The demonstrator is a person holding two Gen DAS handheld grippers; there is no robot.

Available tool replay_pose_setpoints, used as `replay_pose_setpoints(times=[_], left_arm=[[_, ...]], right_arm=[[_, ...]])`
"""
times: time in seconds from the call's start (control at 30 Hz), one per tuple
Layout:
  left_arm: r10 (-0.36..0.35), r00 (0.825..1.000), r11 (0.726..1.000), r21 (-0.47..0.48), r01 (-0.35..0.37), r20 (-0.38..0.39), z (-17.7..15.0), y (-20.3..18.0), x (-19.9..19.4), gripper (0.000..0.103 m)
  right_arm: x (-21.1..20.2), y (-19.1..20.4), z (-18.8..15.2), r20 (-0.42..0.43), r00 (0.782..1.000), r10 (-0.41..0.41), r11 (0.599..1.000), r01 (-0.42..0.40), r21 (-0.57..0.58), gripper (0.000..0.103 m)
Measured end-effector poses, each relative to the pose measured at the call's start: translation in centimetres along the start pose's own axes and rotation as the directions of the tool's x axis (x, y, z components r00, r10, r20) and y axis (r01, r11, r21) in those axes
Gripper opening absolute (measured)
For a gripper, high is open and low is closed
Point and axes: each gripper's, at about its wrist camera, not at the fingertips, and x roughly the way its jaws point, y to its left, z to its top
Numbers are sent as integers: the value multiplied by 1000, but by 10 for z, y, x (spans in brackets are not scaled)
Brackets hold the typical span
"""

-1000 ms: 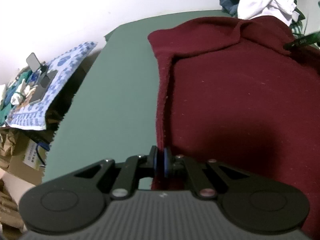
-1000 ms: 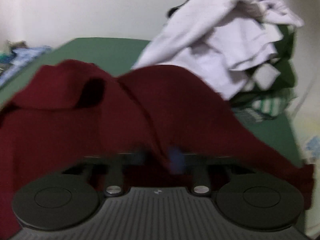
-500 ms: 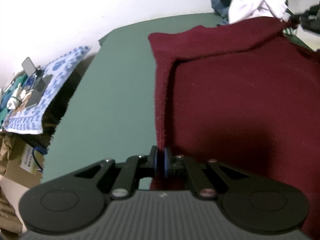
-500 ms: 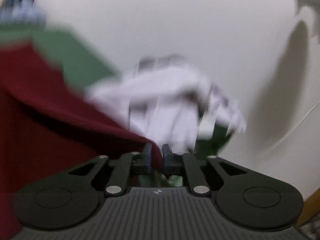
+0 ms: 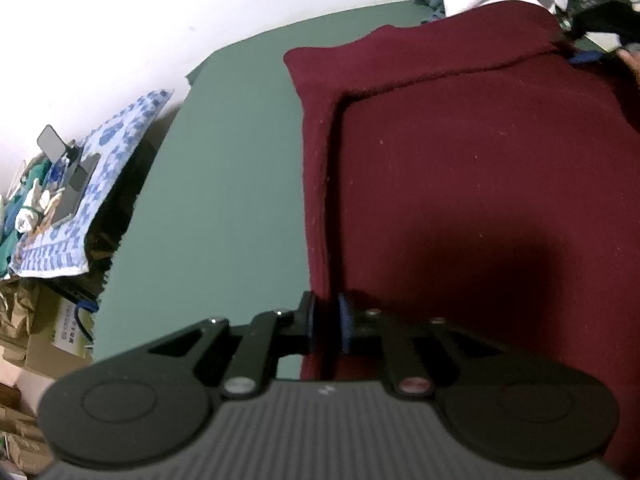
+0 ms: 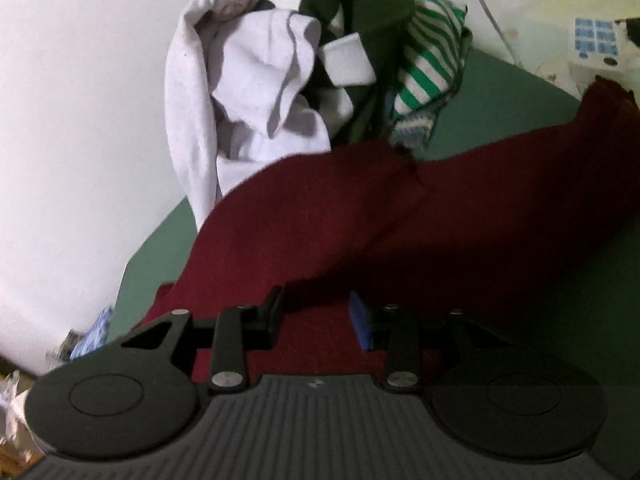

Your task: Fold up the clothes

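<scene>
Letting go now: left gripper (image 5: 325,326) opening around the maroon garment's (image 5: 480,184) edge, right gripper (image 6: 316,316) opening, nothing pinched. Lying folded over on the green table (image 5: 224,200) (unfolded pile (image 6: 280,80) waiting behind).

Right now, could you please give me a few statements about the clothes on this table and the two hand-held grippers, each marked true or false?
1. The dark red garment lies on a green table. True.
2. The left hand-held gripper has nothing between its pads. False: the red garment's folded edge runs between them, and its jaws are opening.
3. The pile behind the red garment includes a white garment and a green-and-white striped one. True.
4. The right hand-held gripper is clamped shut on the white garment. False: its jaws are opening, with only red cloth below the gap.
5. The red garment hangs from a rail. False: it lies spread on the table.
</scene>
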Motion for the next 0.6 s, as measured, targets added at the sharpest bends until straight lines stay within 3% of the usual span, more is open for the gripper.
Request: replay_pose_setpoints(times=[0.13,0.2,0.23,0.27,0.47,0.6], left_arm=[[-11,1000,999,-36,11,-4,-8,5,-3,21],[-36,999,996,-80,36,9,-11,12,-2,20],[-54,998,993,-100,55,15,-11,14,-2,9],[-73,997,990,-123,75,23,-12,17,-2,1],[-99,993,978,-177,110,68,-8,29,-17,1],[-139,985,968,-194,156,100,-1,32,-34,1]], right_arm=[[10,9,-9,48,999,-19,999,18,35,38],[12,15,-13,44,999,-31,999,29,36,17],[10,19,-15,45,998,-35,999,33,26,14],[7,25,-15,50,998,-41,999,41,13,13],[-28,60,-14,126,992,-18,997,28,-75,7],[-56,96,-9,207,978,32,971,18,-238,7]])
